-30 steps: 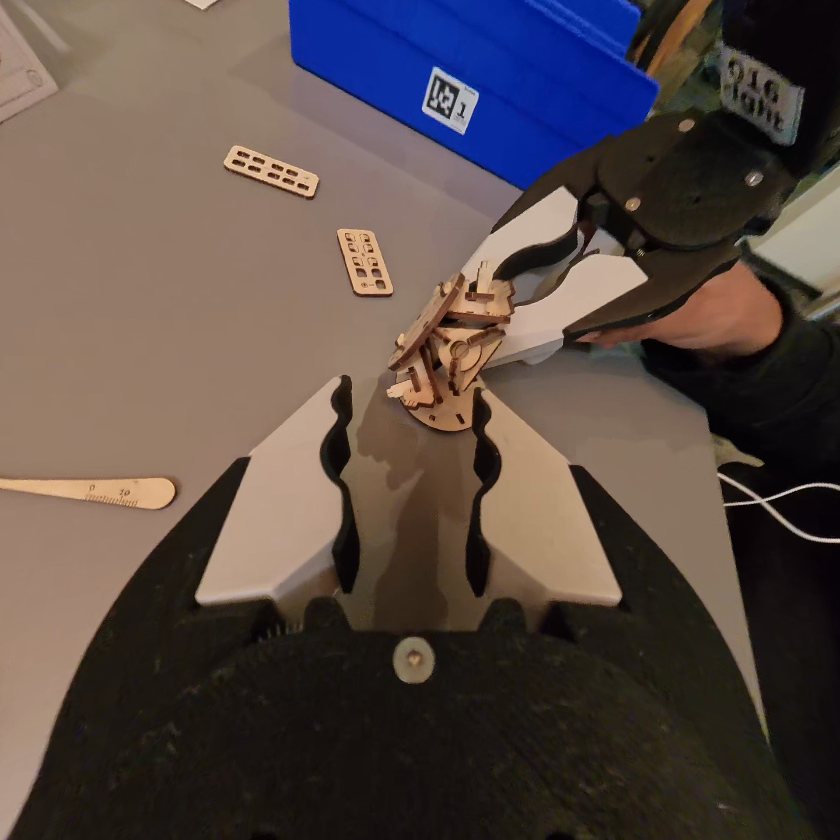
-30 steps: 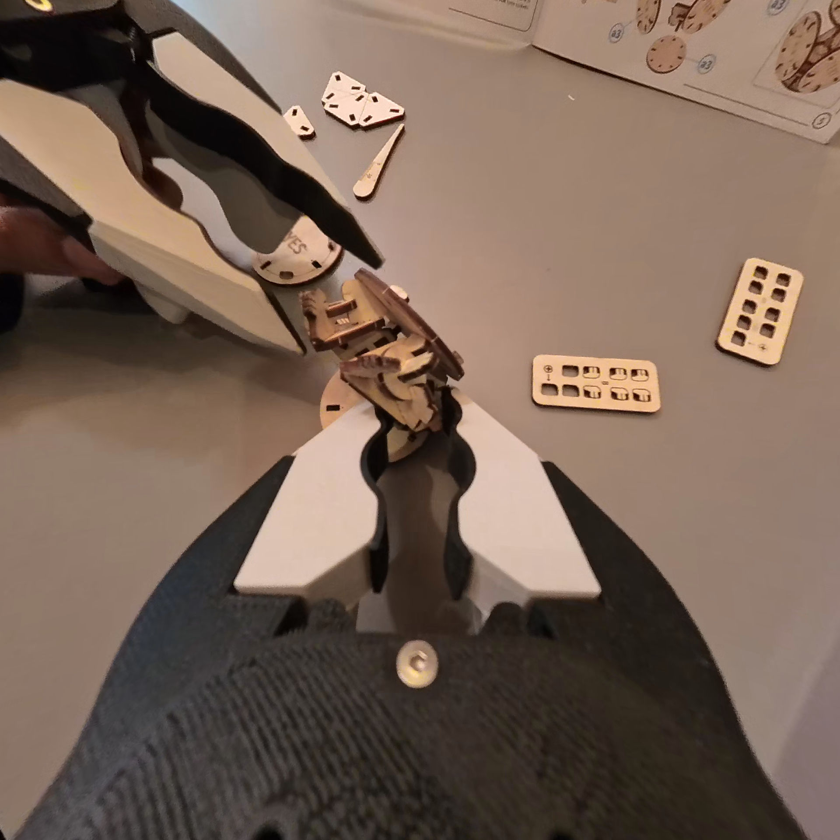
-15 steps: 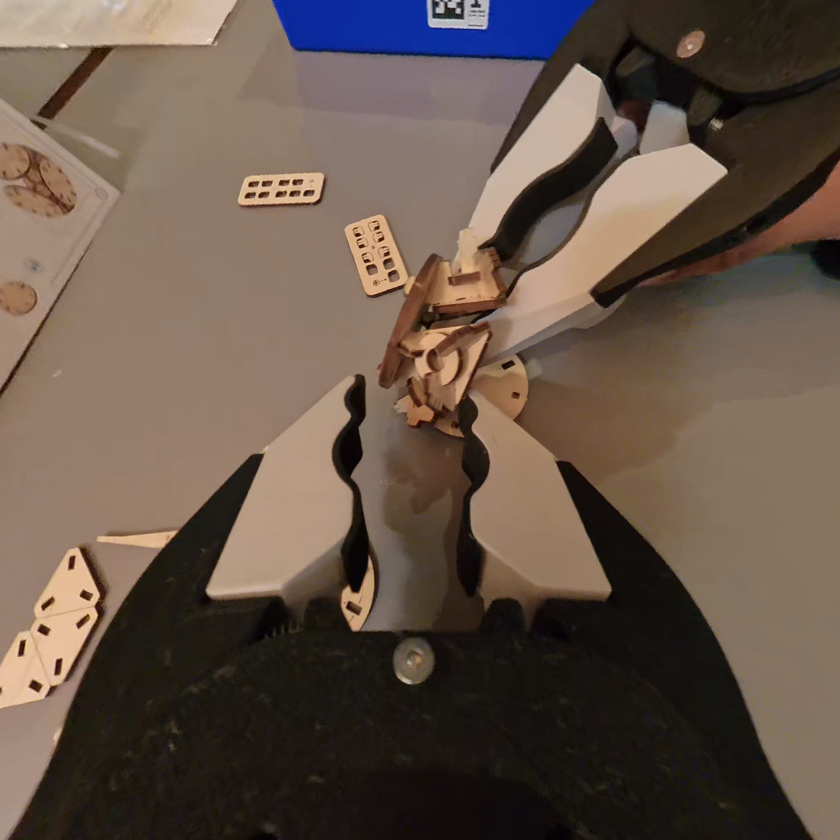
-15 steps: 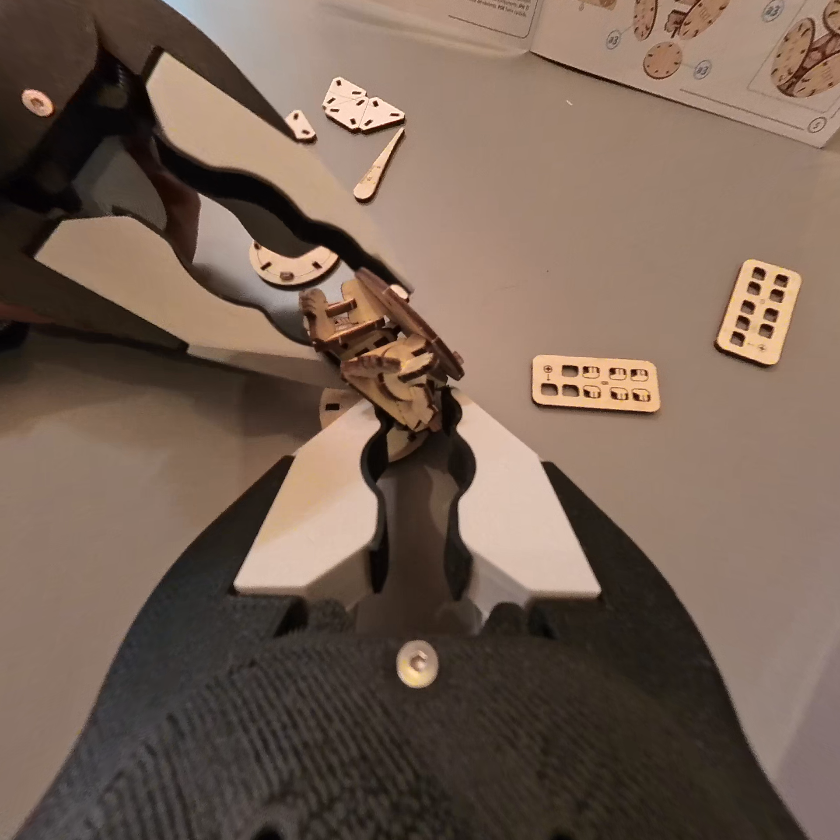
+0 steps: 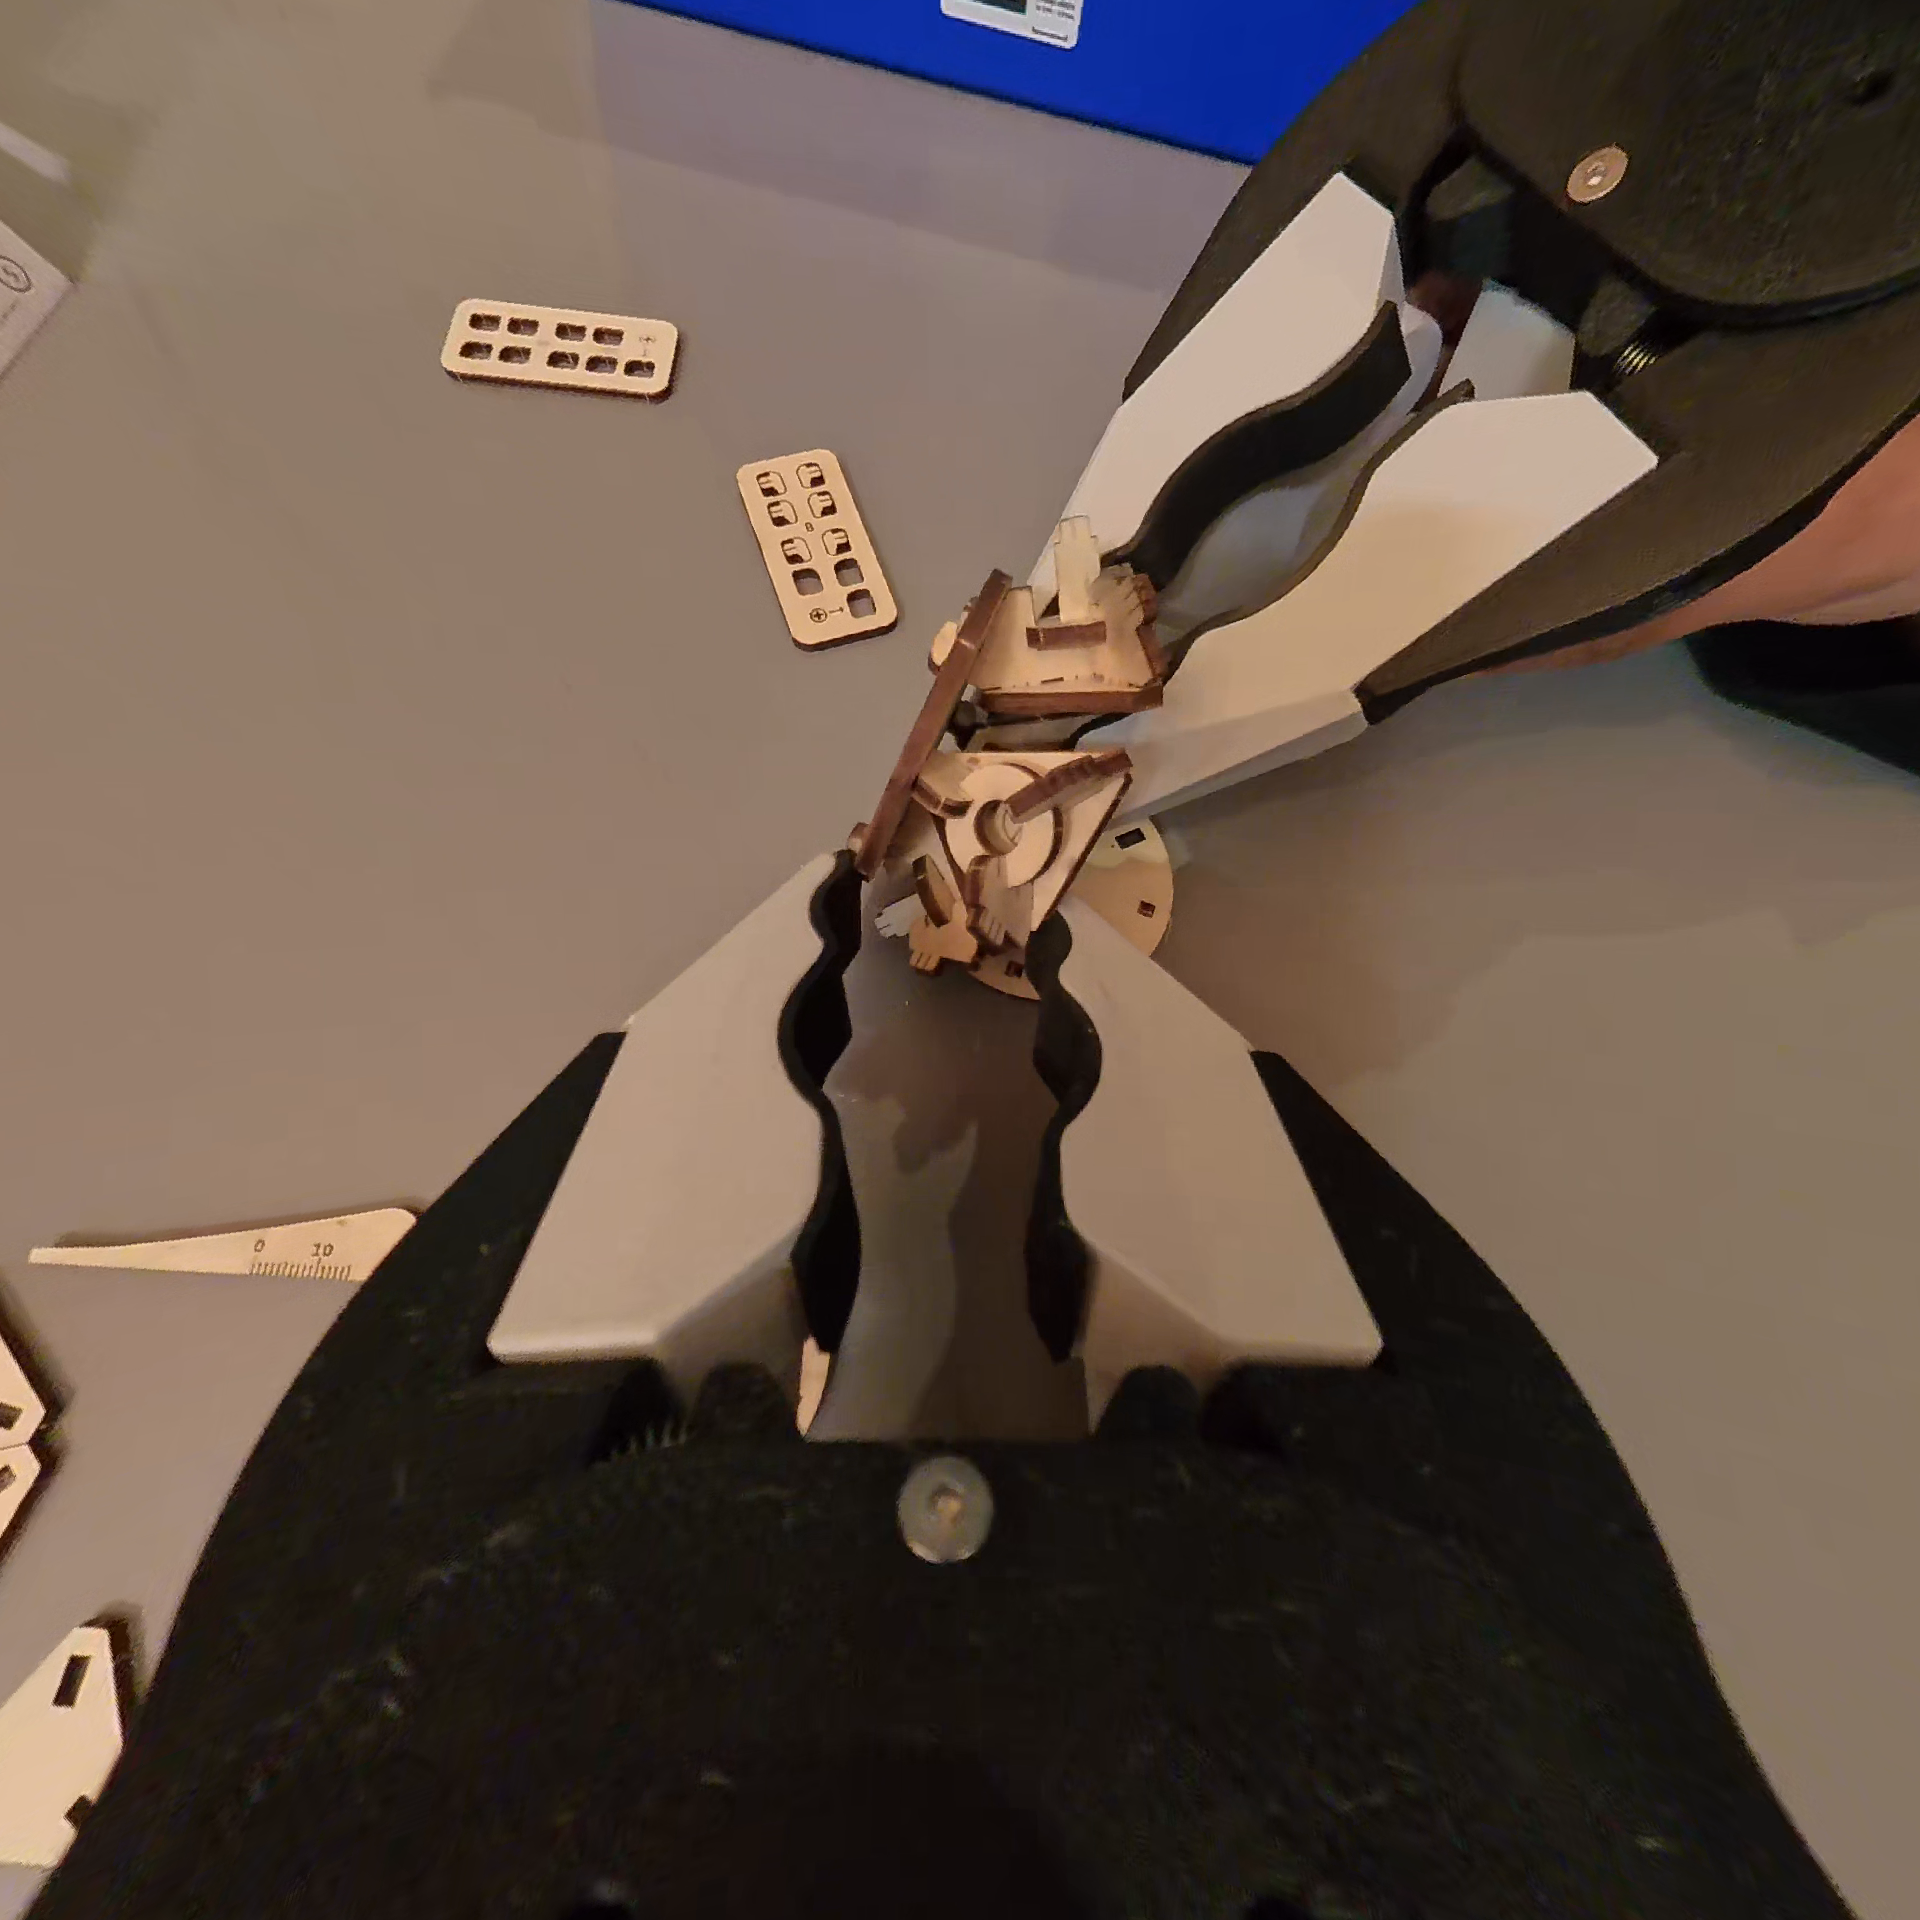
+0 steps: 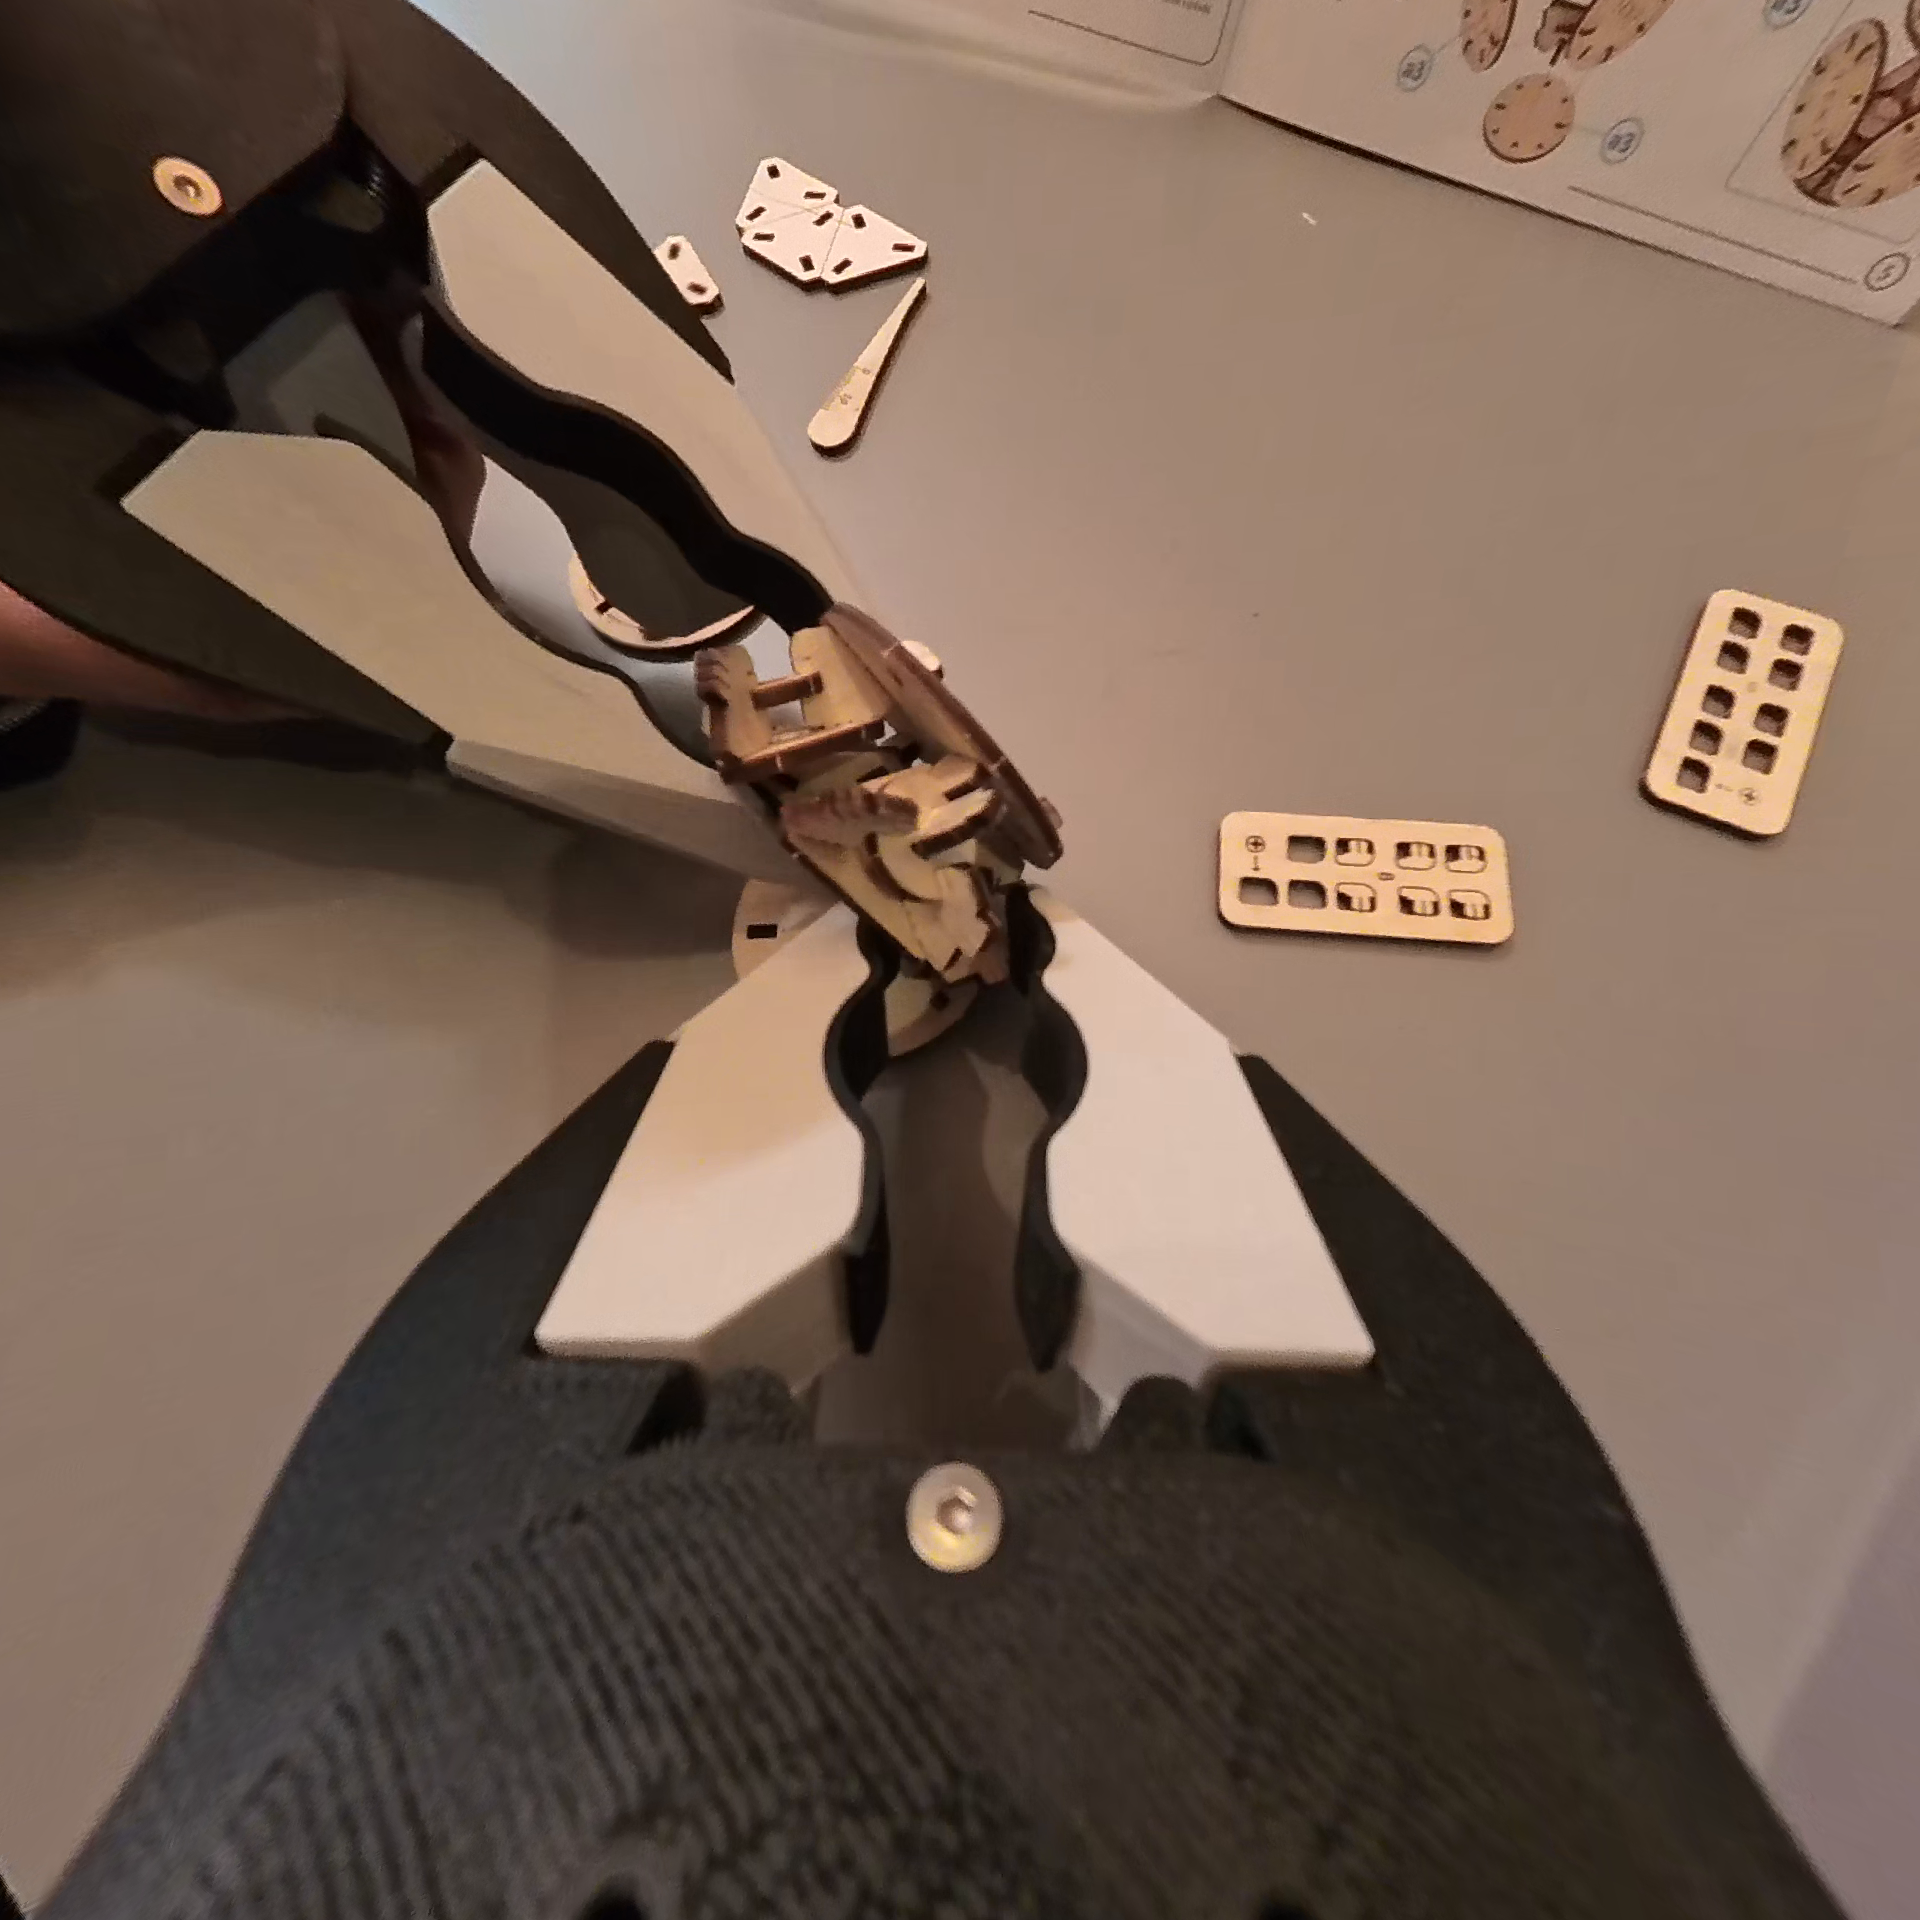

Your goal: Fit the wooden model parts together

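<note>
Left gripper (image 5: pixel 951 925) sits with its fingertips either side of the wooden puzzle model (image 5: pixel 997 831), both pads touching it — I read that as clamped. Across from me the right gripper (image 5: pixel 1153 644) pinches the model's upper block. Two slotted wooden cards (image 5: pixel 561 348) lie on the grey desk (image 5: pixel 312 727), a blue bin (image 5: pixel 935 52) with a white label behind.

From my right wrist view, the right gripper (image 6: pixel 956 935) is clamped on the model (image 6: pixel 883 800) — a printed instruction sheet (image 6: pixel 1662 135) lies beyond.

Blue bin (image 5: pixel 935 62) is running off the top edge. Wooden disc (image 6: pixel 758 914) is lying mostly hidden under the wooden assembly (image 6: pixel 883 790). Instruction sheet (image 6: pixel 1662 125) is being cropped at the frame corner.
</note>
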Demonstrator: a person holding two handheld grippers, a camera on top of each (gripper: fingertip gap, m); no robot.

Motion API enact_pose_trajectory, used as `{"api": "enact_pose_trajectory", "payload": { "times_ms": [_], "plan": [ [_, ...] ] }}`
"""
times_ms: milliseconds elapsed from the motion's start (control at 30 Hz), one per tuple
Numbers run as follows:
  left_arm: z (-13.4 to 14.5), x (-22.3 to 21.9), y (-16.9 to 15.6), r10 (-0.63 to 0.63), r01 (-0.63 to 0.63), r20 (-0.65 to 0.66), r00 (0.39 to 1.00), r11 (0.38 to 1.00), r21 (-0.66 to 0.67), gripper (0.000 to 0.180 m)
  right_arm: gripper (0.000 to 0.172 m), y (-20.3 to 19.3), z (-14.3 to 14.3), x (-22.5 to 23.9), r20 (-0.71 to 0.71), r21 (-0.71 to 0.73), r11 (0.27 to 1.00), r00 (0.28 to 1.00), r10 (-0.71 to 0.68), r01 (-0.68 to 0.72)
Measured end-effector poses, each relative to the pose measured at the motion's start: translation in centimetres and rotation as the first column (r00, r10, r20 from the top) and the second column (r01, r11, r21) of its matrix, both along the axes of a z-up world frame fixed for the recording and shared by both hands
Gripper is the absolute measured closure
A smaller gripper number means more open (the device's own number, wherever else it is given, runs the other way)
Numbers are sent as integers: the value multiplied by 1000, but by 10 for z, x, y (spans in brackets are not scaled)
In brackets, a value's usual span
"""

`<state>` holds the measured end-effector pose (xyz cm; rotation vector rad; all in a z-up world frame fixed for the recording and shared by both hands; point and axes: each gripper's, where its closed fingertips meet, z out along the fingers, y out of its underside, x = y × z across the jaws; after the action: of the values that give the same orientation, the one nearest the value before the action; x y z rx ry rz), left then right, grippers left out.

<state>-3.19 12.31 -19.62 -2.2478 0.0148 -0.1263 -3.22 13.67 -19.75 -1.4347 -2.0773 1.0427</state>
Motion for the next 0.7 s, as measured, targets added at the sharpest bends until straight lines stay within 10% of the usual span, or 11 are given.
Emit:
{"api": "enact_pose_trajectory", "payload": {
  "times_ms": [700],
  "plan": [
    [3,-1,2,34,-32,-114,993,999,23,151,153,0,0,1,-32,-10,1000,999,-5,5]
  ]
}}
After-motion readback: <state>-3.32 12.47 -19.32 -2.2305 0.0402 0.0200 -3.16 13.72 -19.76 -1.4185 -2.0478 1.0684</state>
